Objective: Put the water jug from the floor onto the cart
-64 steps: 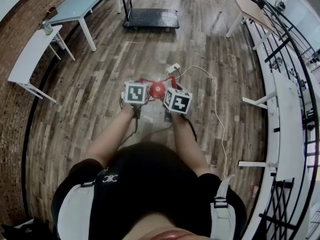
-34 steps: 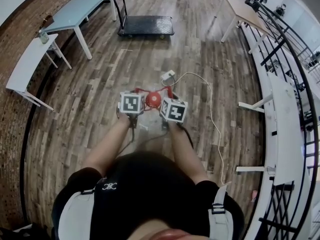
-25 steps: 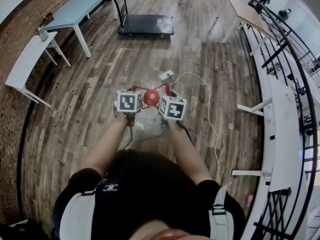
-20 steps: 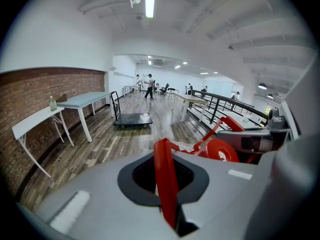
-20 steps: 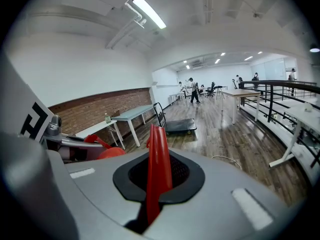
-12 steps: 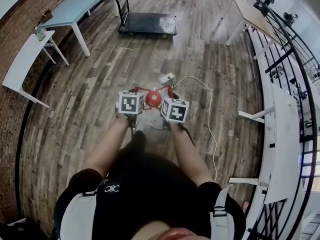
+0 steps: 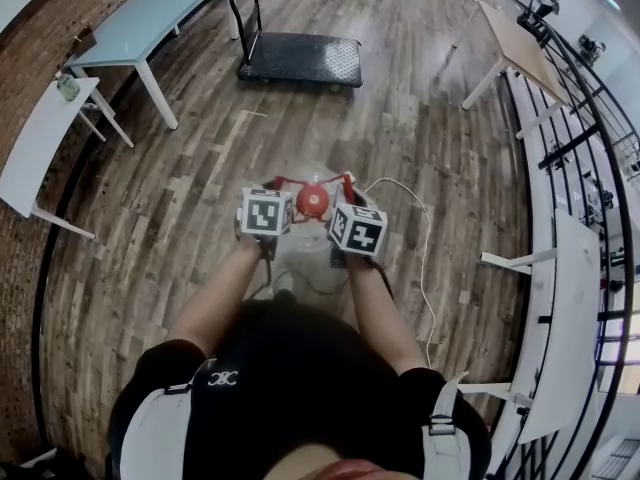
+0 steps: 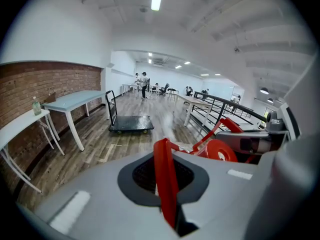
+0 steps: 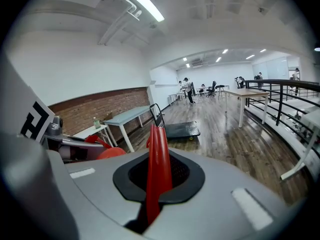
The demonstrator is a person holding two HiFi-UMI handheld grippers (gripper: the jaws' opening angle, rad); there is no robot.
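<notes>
my left claw (image 8: 166,181) and right claw (image 9: 157,176) are both clamped tight on the red handle (image 7: 300,181) of the water jug (image 7: 312,200), which hangs over the middle of the wooden floor (image 7: 180,198), well apart from the cart (image 7: 300,60).

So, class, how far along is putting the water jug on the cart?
Done: left tongs and right tongs grip the red handle of the water jug. In hand: jug held between them. Left: the cart ahead is bare; the jug must be set on it.

Wooden floor (image 7: 200,198) bears a black cart (image 7: 300,60), a blue table (image 7: 150,8), seemingly a white cable (image 7: 429,230).
</notes>
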